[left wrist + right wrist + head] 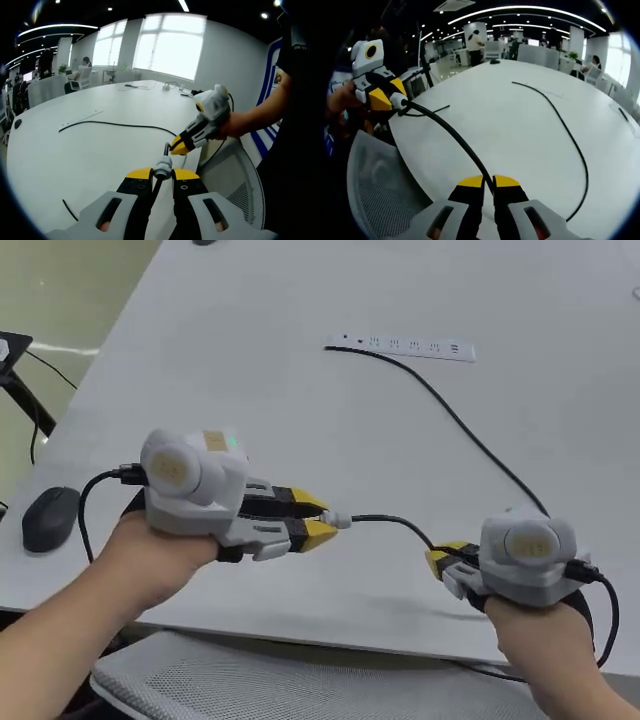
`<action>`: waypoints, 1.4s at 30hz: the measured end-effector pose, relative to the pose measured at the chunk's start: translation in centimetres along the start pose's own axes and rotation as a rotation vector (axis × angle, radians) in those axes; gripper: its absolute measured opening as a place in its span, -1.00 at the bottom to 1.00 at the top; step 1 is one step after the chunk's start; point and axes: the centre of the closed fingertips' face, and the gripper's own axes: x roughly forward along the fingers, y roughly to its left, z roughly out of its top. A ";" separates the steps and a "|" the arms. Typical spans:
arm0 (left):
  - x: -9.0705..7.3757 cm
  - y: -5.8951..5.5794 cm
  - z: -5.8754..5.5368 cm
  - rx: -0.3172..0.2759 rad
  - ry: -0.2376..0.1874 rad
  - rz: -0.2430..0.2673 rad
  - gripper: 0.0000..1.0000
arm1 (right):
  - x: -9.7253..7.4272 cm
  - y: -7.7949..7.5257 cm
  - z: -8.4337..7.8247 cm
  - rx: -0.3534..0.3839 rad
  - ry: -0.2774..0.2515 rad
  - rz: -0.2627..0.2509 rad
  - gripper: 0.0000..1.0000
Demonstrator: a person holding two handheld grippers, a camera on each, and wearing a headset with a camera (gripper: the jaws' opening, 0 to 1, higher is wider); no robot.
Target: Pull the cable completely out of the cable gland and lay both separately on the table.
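White tabletop (300, 400) spreads across the head view, with a power strip (405, 345) at upper centre and a mouse (50, 518) at the left edge. At lower left, the left gripper (325, 518) pinches the pale cable gland (338, 521) between its yellow tips. From the gland the black cable (390, 520) runs to lower right, where the right gripper (437, 560) is clamped on it.

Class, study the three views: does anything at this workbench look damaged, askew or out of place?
Nothing stands out. The left tool grips the cable gland, the right tool the cable, which runs unbroken between them.
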 end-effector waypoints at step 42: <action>0.1 -1.2 -0.5 0.016 0.029 -0.009 -0.70 | -1.9 10.3 7.3 -0.654 -0.114 0.171 -0.76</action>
